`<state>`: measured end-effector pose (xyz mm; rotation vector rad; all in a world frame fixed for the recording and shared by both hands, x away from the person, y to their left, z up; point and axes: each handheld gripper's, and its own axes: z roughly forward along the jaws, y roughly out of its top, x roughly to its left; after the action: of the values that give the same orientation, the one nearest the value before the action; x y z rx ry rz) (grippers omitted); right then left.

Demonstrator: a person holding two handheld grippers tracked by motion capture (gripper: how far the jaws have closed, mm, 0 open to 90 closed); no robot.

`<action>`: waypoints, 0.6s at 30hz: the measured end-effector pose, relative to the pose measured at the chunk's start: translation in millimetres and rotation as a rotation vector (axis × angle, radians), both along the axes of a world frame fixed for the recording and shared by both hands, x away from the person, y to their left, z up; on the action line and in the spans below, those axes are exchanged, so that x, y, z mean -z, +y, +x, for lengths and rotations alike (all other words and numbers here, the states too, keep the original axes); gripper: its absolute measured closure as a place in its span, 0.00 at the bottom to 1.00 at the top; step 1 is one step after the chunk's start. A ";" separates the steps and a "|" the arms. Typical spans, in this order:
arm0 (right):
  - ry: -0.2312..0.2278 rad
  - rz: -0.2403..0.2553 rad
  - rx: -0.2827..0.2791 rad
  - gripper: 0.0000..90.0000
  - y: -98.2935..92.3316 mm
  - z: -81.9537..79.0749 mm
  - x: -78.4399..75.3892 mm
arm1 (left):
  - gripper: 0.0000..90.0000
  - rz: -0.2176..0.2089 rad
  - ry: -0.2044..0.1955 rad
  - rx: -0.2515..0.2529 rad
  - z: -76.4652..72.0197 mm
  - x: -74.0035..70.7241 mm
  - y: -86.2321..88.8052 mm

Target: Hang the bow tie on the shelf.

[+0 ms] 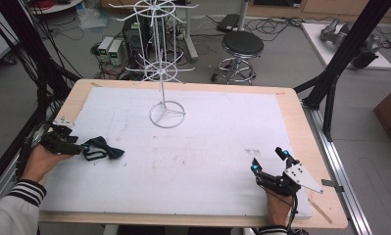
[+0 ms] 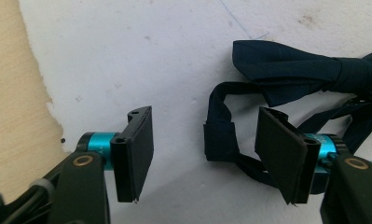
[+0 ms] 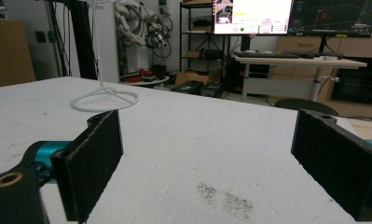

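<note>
A dark navy bow tie [image 1: 105, 148] lies on the white mat [image 1: 198, 152] at the left side of the table. In the left gripper view its bow [image 2: 291, 70] is at the upper right and its strap loop [image 2: 219, 135] lies between my jaws. My left gripper [image 1: 80, 147] [image 2: 207, 158] stands open around that strap, and the pads do not press on it. My right gripper [image 1: 267, 159] [image 3: 207, 158] rests open near the front right of the mat with nothing between its pads.
A white wire display stand [image 1: 162, 63] [image 3: 104, 100] rises from a ring base at the back middle of the mat. The wooden table edge [image 1: 301, 127] borders the mat. A stool [image 1: 242, 46] and cables lie on the floor beyond.
</note>
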<state>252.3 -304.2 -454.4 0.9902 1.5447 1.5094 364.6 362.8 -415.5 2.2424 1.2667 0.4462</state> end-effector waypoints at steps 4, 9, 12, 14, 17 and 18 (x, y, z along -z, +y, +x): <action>0.000 0.000 0.000 0.09 0.0 0.0 0.0 | 0.47 0.015 0.008 0.011 0.9 -0.7 -3.3; -0.005 -0.003 0.000 0.09 -0.3 0.1 0.0 | 0.53 0.053 0.026 0.026 2.8 -0.3 -9.3; -0.005 -0.002 0.002 0.09 -0.5 0.1 0.1 | 0.55 0.059 0.023 0.027 2.7 -1.0 -10.8; -0.005 -0.003 0.002 0.09 -0.7 0.1 0.1 | 0.55 0.072 0.029 0.039 3.0 -1.1 -12.0; -0.007 0.001 0.001 0.09 -0.8 0.0 0.2 | 0.59 0.077 0.035 0.045 3.4 -0.3 -12.4; -0.006 0.003 0.001 0.09 -0.7 0.0 0.1 | 0.60 0.075 0.039 0.040 3.4 -0.1 -12.7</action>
<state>252.3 -304.9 -454.5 0.9875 1.5382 1.5125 368.1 350.1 -415.4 2.3452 1.2412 0.4440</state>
